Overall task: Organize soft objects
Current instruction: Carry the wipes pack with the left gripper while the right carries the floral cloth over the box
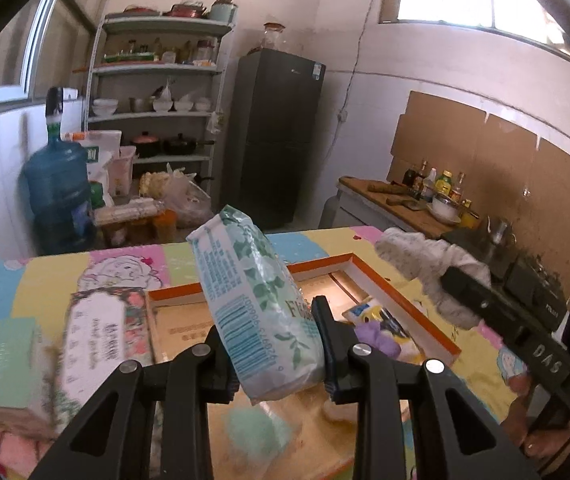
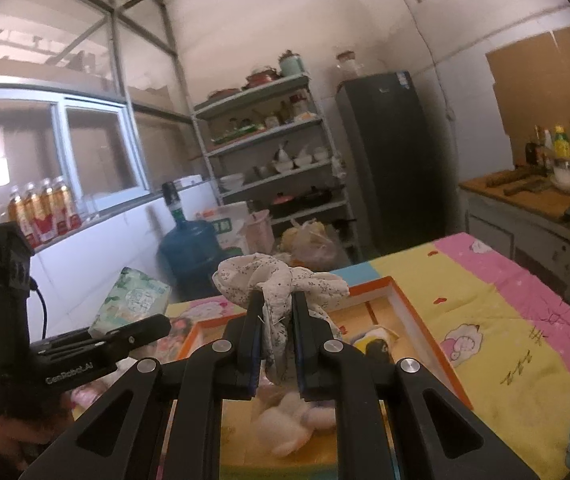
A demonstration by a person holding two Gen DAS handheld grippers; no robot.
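The left gripper [image 1: 269, 344] pinches a green-and-white tissue pack [image 1: 257, 304] between its two black fingers, the pack tilted with its top leaning up and to the left, barcode side facing the camera. The right gripper [image 2: 277, 320] is pressed together on a white speckled cloth [image 2: 281, 280], which bunches above the fingertips and hangs in a strip between them. Both loads are held above a shallow orange-rimmed box [image 1: 413, 300] lying on a table covered with a pastel cartoon-print cloth [image 2: 505, 300]. Inside the box lie a small yellow-and-blue packet [image 1: 381, 320] and a white fluffy item [image 2: 289, 428], the latter blurred. To the left of the box, flat printed packs [image 1: 97, 336] rest on the table. Beyond stand a blue water jug [image 1: 59, 188], a shelf rack [image 1: 157, 76] and a dark refrigerator [image 1: 273, 136].
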